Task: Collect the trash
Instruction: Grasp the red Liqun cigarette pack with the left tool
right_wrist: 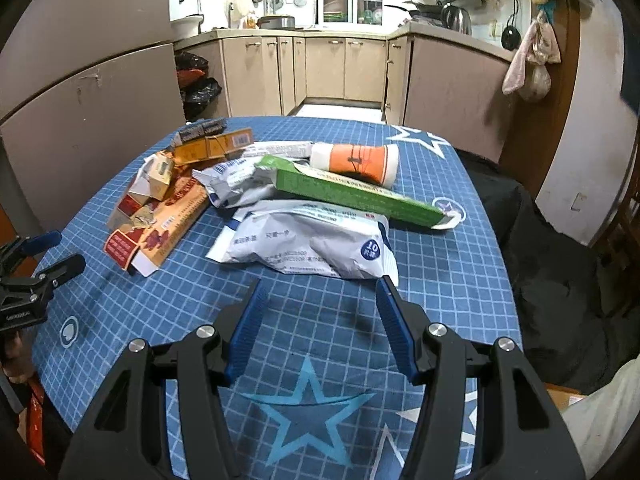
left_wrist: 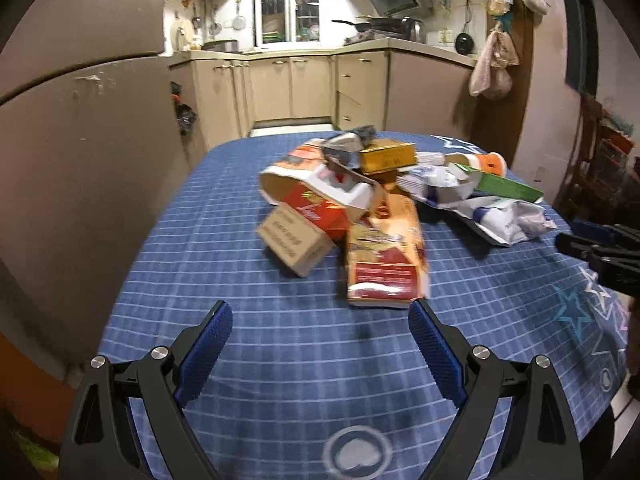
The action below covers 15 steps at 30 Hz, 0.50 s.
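A pile of trash lies on the blue checked tablecloth. Nearest my left gripper is a flattened orange-red carton, with a tan box to its left. My left gripper is open and empty, just short of the carton. My right gripper is open and empty, just short of a white plastic pouch. Behind the pouch lie a long green box and an orange-and-white cup. The same orange carton lies at the left of the right wrist view.
Yellow boxes and crumpled wrappers sit at the back of the pile. A brown cabinet stands close to the table's left side. Kitchen counters lie beyond. A dark bag sits off the table's right edge.
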### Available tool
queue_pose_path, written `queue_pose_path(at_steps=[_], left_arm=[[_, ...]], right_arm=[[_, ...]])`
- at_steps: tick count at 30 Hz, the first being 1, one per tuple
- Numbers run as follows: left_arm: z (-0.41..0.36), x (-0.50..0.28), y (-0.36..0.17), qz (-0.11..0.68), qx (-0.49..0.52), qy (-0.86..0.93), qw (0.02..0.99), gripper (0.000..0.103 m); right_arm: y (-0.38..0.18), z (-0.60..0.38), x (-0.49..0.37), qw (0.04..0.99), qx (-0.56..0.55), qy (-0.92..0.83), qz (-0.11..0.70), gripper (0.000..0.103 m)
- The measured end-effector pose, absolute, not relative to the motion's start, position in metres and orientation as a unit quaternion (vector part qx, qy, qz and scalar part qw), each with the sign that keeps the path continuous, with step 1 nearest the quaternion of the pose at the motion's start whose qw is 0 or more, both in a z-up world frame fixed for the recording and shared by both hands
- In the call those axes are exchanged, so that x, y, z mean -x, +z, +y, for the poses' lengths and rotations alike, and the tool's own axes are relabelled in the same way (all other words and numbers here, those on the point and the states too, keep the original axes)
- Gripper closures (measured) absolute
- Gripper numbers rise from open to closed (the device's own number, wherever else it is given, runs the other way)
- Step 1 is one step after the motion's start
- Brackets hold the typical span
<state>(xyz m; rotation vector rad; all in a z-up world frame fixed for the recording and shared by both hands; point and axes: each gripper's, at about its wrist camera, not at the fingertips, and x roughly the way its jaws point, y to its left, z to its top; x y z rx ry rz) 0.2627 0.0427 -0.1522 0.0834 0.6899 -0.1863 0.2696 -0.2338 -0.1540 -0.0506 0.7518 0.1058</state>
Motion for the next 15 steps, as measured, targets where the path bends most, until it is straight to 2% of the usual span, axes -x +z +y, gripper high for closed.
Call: queue_pose_path(at_steps=[9, 15], left_arm=[[0.066, -0.320, -0.145, 0.328, -0.063, -0.095, 0.938, 0.013], [0.064, -0.353, -0.155, 0.340, -0.147, -0.167, 0.914, 0.013]], right_arm=[[-0.162, -0.248, -0.266, 0.926, 0.004, 0.053, 0.373, 0.045], [-0.166, -0.247, -0.263, 0.923, -0.001, 0.060, 0.380, 0.045]])
